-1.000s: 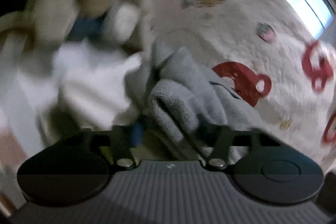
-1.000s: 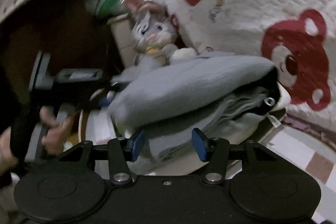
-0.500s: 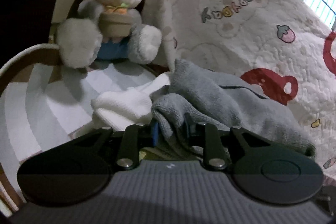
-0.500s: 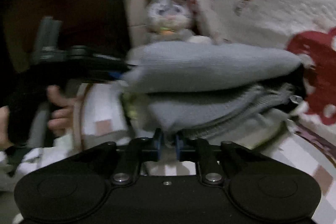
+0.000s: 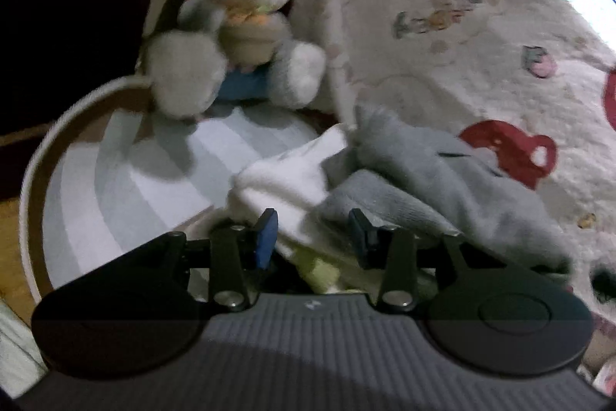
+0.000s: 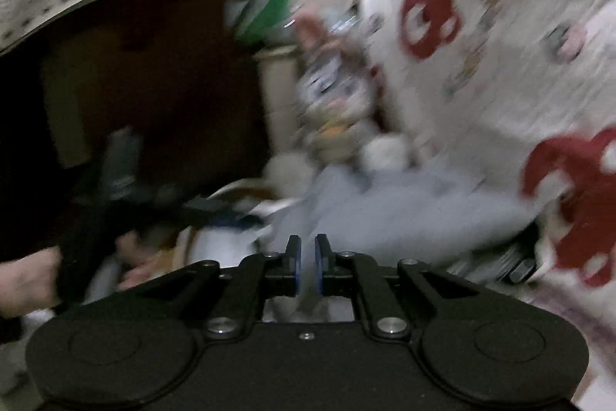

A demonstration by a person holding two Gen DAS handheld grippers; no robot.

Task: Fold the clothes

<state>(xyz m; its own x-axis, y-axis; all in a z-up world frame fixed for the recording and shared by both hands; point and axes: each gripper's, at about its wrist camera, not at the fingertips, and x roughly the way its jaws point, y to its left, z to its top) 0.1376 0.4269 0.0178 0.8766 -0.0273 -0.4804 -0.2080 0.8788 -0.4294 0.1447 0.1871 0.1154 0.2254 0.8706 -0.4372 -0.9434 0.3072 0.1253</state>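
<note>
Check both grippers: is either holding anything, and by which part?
Left gripper: open, holding nothing, at the white cloth. Right gripper: nearly shut at the grey garment; blur hides whether it pinches an edge.

Nothing here can be read with certainty from my grippers. The blanket (image 5: 442,64) carries a curved line of coloured lettering (image 5: 448,12) between its red bear prints, but in the left wrist view it is upside down and smeared by motion, so I cannot make out a single letter. A small pale logo mark (image 5: 309,304) sits on the ribbed body of my left gripper; it is a sign, not a word. The right wrist view is too blurred to show any writing.
</note>
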